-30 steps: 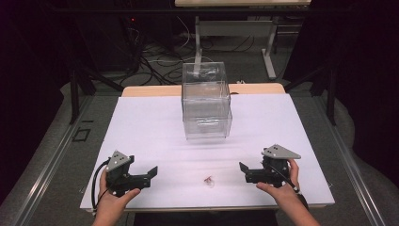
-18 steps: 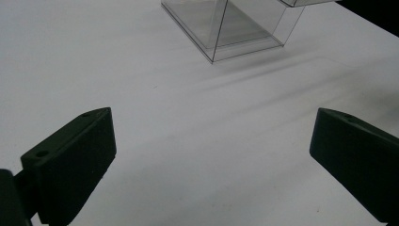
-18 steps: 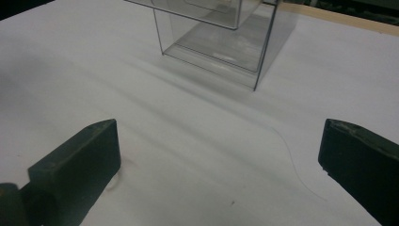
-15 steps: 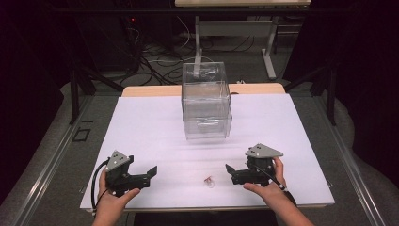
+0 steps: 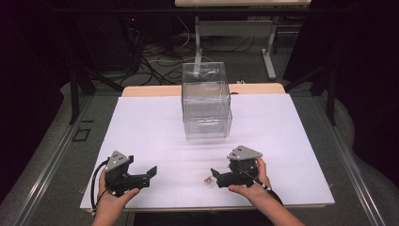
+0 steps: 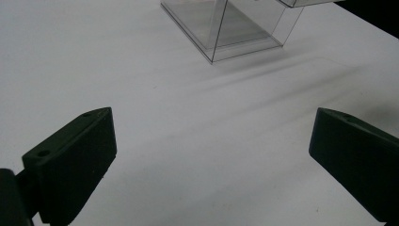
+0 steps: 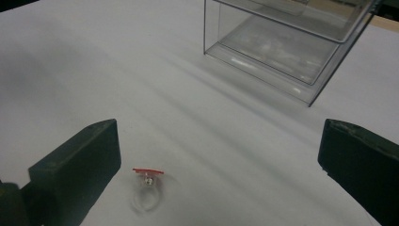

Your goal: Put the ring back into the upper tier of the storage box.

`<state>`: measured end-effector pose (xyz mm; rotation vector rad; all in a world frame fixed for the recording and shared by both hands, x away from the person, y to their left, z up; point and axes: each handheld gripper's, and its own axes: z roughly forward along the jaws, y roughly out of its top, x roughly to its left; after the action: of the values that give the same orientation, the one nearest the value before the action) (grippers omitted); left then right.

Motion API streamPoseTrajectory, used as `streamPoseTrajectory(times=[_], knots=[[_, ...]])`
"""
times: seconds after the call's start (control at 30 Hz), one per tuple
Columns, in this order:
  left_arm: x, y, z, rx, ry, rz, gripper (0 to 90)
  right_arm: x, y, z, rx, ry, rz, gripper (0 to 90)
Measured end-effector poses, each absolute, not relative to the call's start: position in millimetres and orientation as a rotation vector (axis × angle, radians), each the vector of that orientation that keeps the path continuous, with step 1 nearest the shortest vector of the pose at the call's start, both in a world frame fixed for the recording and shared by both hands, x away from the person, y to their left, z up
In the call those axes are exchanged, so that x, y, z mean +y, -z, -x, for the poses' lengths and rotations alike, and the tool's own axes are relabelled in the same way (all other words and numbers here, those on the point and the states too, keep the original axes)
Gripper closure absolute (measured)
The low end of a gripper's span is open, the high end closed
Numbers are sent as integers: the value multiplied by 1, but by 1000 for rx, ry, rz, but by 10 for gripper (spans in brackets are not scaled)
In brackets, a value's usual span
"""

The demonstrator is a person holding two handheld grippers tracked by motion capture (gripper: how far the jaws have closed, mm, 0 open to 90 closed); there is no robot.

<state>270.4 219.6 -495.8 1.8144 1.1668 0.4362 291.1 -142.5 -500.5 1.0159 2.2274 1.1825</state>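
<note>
Barely started here: white desk (image 5: 141,122) still has the clear stacked boxes (image 5: 206,101) untouched mid-desk, my left tongs (image 5: 151,172) idle and spread wide, my right tongs (image 5: 215,173) spread around the little red-topped clear ring (image 7: 147,186), nothing pinched yet

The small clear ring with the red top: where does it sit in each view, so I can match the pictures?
High view: the ring lies on the white table, low centre, just left of the right tongs.
Right gripper view: the ring sits bottom left, by the left jaw.
Left gripper view: not in it.
Shared landmark: the clear box.
</note>
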Motion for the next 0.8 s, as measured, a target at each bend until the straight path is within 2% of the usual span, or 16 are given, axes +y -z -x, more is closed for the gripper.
streamPoseTrajectory(times=[0.17,0.37,0.57,0.8], knots=[[220,496,-271,1163,-441,-1820,15,-135,505,-292,2251,-1176,-1012,27],[220,496,-271,1163,-441,-1820,15,-124,513,-292,2269,-1168,-1011,142],[220,496,-271,1169,-437,-1815,15,-117,520,-294,2313,-1156,-1026,167],[221,496,-271,1171,-432,-1818,15,-111,528,-293,2348,-1122,-1040,241]])
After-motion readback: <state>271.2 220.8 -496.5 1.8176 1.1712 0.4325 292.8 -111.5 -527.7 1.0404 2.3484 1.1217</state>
